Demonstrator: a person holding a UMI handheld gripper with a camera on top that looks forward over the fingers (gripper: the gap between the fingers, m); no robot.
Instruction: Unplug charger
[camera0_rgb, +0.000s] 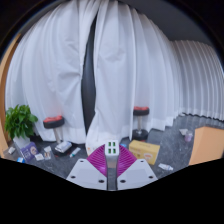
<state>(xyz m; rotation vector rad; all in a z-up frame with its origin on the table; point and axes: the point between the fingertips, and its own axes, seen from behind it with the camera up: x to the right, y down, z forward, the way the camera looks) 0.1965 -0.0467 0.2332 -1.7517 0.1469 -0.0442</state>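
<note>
My gripper (112, 152) has its two white fingers drawn together, with the magenta pads (98, 160) almost meeting. Between the fingertips sits a small white charger (112, 147) with greenish marks on its facing side, and both pads press on it. It is held up in the air, clear of any socket, in front of the white curtains (120, 70). No cable or outlet shows in the gripper view.
White curtains hang across the back with a dark gap (89, 70) between two panels. A green plant (19, 121) stands at the left. Two dark cylinders with red tops (53, 127) (141, 118), a yellow box (144, 151) and clutter lie on the floor.
</note>
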